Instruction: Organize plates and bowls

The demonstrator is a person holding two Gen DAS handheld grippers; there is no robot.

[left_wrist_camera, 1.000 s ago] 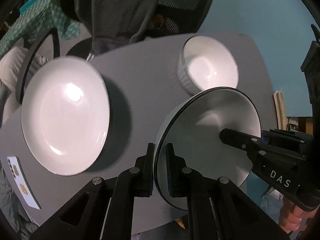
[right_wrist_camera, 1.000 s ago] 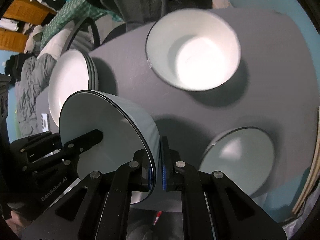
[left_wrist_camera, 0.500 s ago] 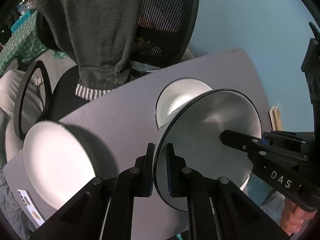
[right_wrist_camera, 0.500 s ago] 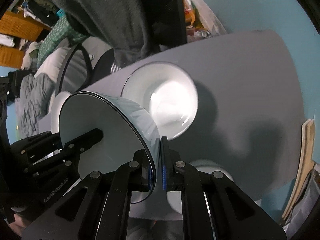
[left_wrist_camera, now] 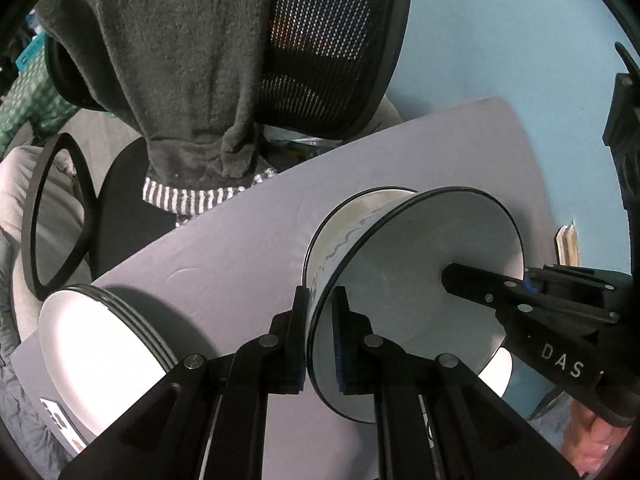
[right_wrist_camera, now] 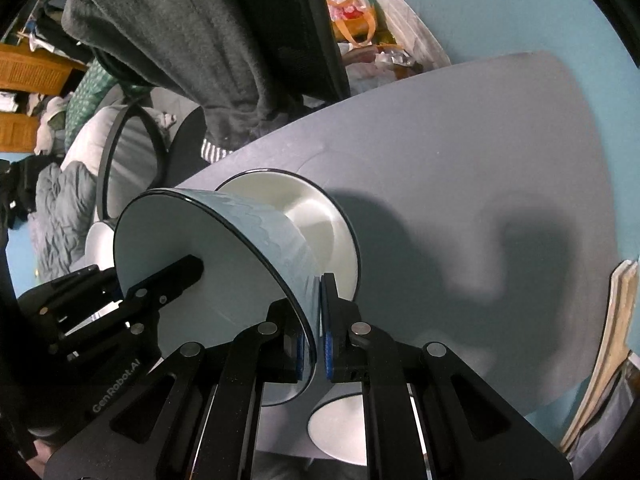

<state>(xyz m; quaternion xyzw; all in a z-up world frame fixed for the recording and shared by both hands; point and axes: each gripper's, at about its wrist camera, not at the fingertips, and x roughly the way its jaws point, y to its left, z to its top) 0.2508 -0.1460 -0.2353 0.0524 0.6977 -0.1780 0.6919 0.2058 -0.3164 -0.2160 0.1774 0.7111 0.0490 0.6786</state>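
Observation:
A pale blue bowl with a dark rim [left_wrist_camera: 412, 280] [right_wrist_camera: 192, 280] is held tilted between both grippers. My left gripper [left_wrist_camera: 320, 340] is shut on its near rim; my right gripper [right_wrist_camera: 318, 336] is shut on the opposite rim. The bowl's base sits in or just above a white bowl [left_wrist_camera: 344, 216] [right_wrist_camera: 320, 224] on the grey table [left_wrist_camera: 240, 248] [right_wrist_camera: 480, 160]. A stack of white plates [left_wrist_camera: 100, 352] stands at the table's left. Another white bowl [right_wrist_camera: 344, 424] shows below my right gripper.
An office chair [left_wrist_camera: 328, 40] draped with a grey garment [left_wrist_camera: 180, 60] stands at the table's far edge. A card [left_wrist_camera: 60, 420] lies by the plates. Flat boards [right_wrist_camera: 616, 340] lean at the right edge.
Both grippers carried the blue bowl away from the plate stack and over to the white bowl, tilting forward. The blue bowl now reaches into the white bowl. Both grips are unchanged.

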